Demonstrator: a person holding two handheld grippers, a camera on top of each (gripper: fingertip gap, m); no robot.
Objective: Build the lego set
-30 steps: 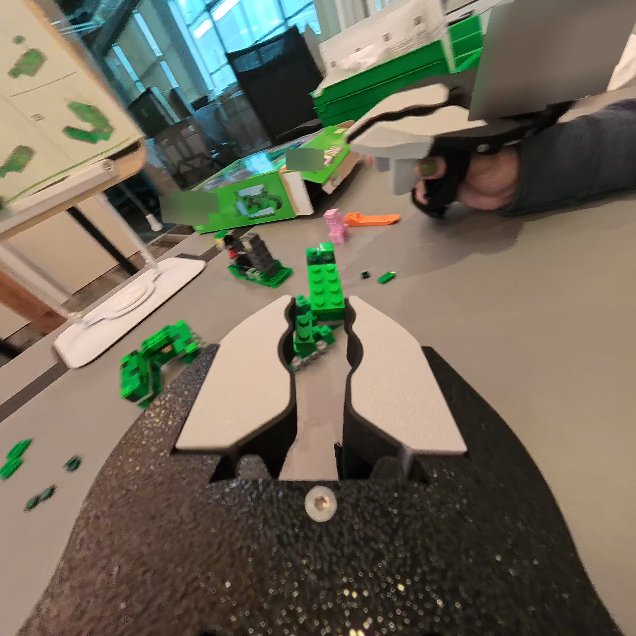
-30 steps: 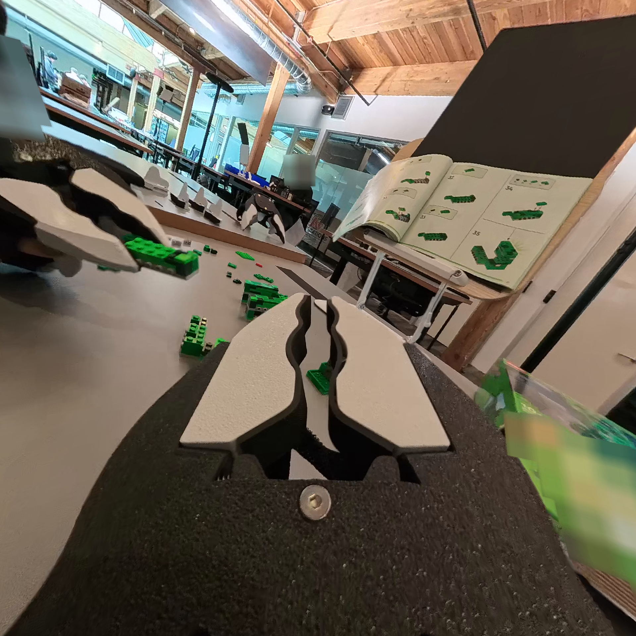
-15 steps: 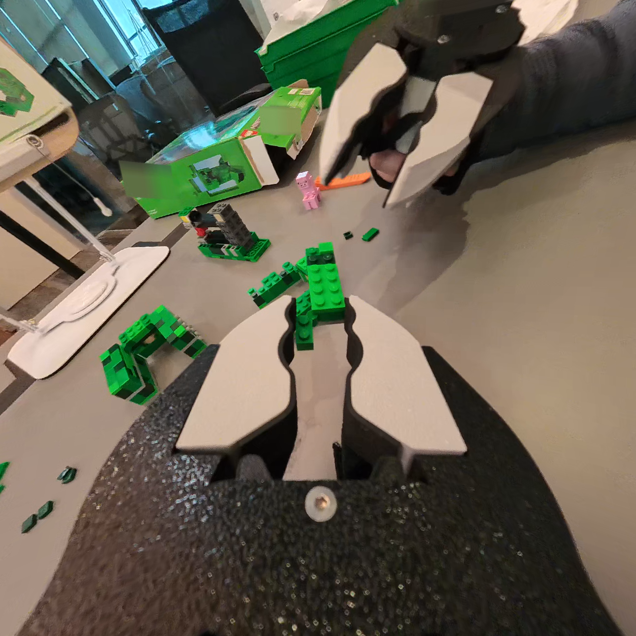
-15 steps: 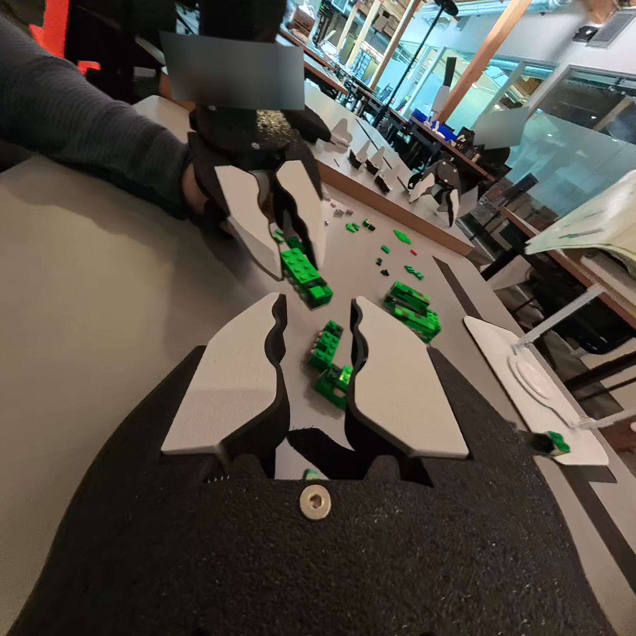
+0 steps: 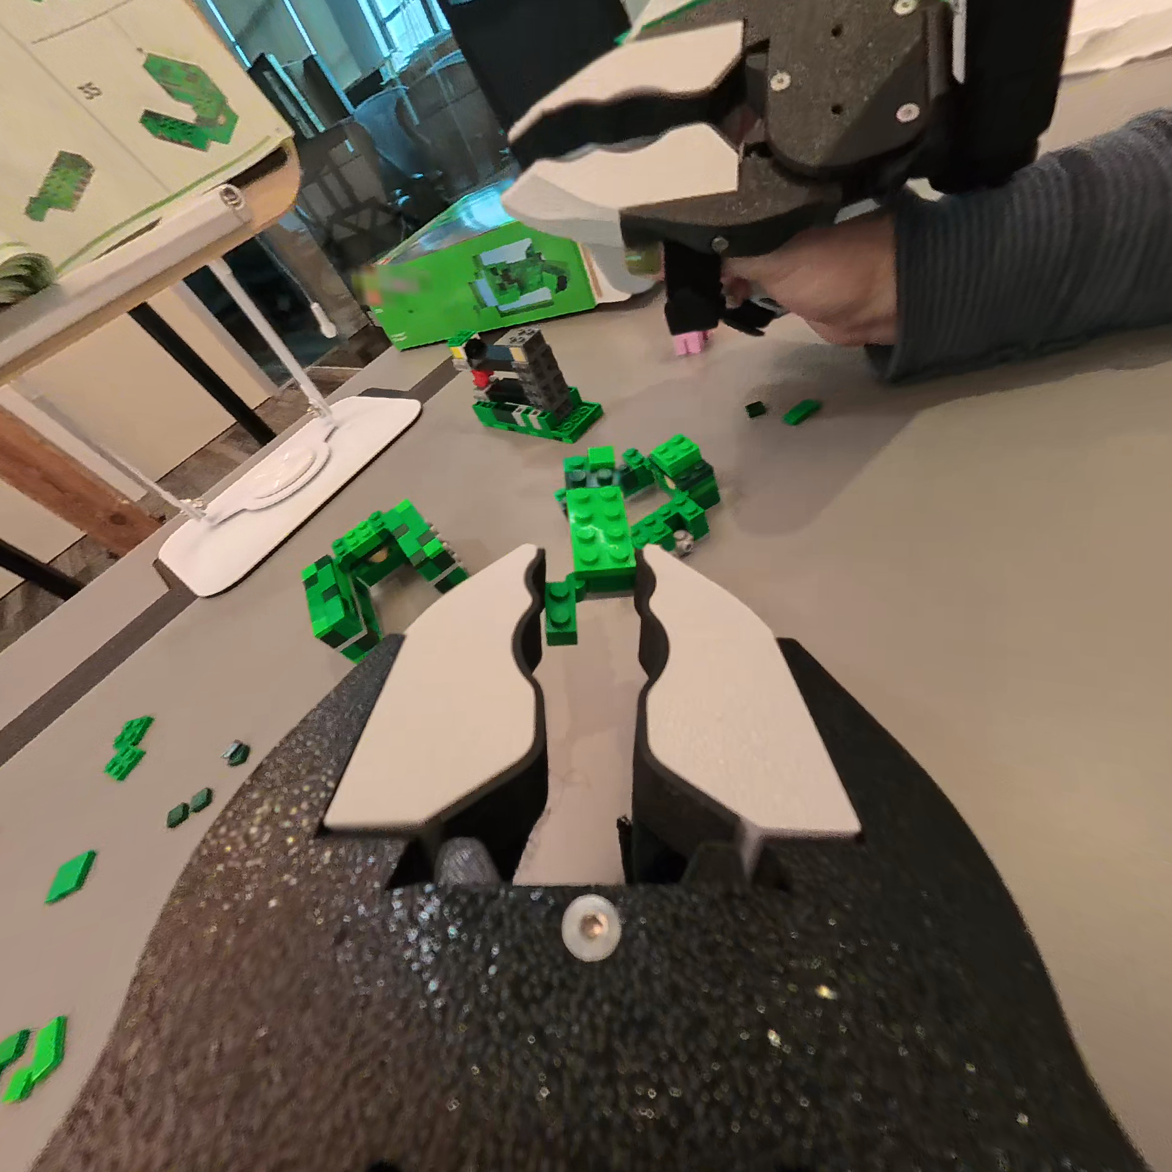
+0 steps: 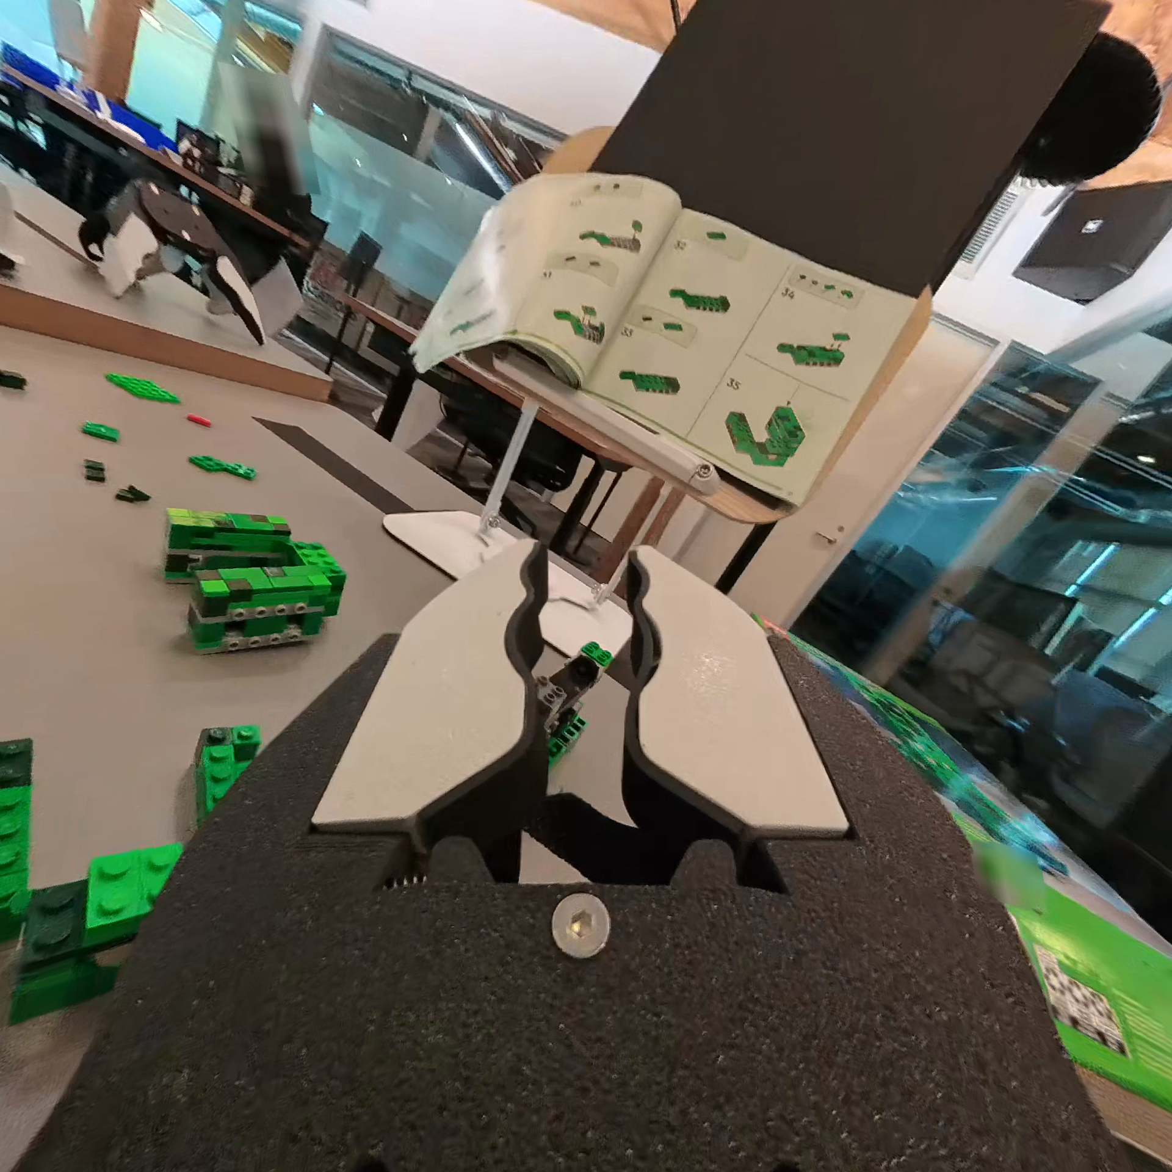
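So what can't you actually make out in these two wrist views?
- Left wrist view: pink piece mostly hidden behind the right gripper.
- Right wrist view: grey-and-green build partly covered by that gripper's fingers.
- Green box: cut off by the edge and blurred.

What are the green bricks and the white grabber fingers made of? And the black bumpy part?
The green brick piece looks like hard, shiny plastic: it glints and has crisp studs. The white fingers of the left gripper look like matte plastic, flat and dull, perhaps printed. The black gripper body seems rough, grainy plastic with sparkly specks; I cannot be sure.
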